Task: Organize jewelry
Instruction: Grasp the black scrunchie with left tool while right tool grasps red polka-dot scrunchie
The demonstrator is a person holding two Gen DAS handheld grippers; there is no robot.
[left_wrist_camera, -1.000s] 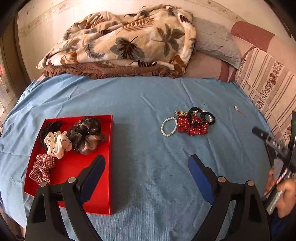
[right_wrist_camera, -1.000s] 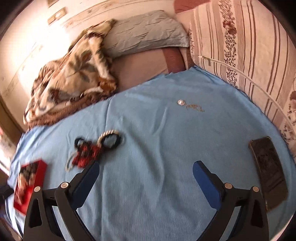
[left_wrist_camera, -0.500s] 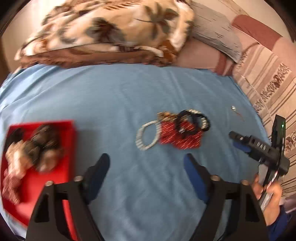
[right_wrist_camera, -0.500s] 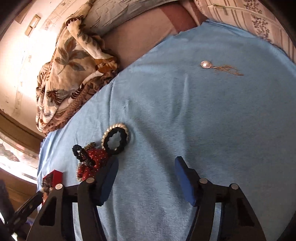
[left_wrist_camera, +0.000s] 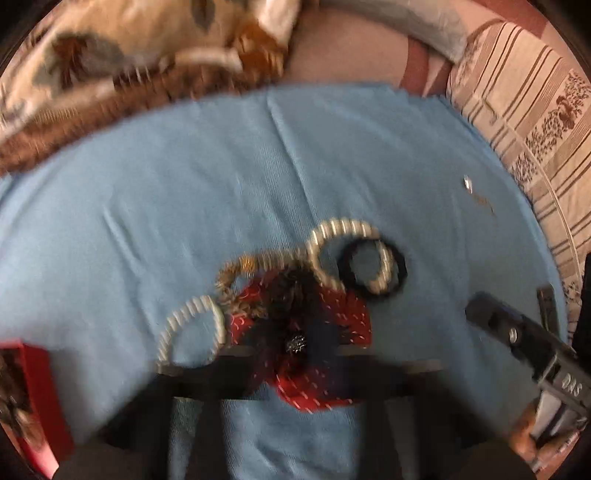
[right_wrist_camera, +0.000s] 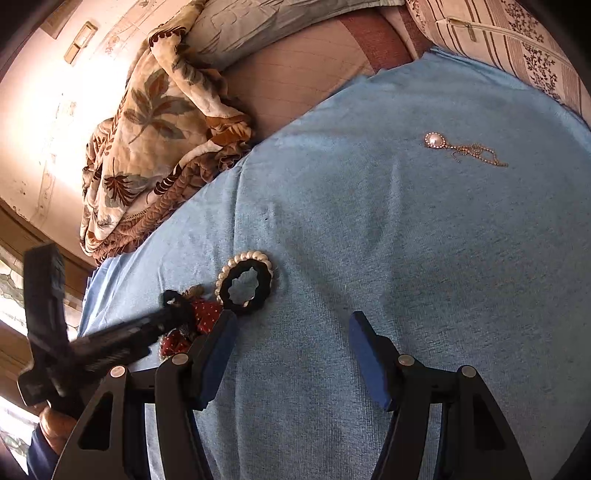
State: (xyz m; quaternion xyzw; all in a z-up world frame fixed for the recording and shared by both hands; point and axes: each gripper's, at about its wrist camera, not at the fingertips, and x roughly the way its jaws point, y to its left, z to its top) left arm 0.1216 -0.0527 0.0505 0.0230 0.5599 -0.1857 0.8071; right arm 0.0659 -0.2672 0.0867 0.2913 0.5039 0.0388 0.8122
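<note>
A pile of accessories lies on the blue sheet: a red dotted scrunchie, a black scrunchie, pearl bracelets and a gold piece. My left gripper is right over the red scrunchie; the view is badly blurred and its jaws cannot be read. In the right wrist view it reaches the pile from the left. My right gripper is open and empty, just right of the black scrunchie on its pearl bracelet. A pearl pendant with a chain lies far right.
A red tray with scrunchies sits at the left edge. A folded leaf-print blanket and grey pillow lie at the back. A striped cushion borders the right side.
My left gripper has swung right from the red tray and dropped close onto the accessory pile. My right gripper has moved forward and left towards the black scrunchie.
</note>
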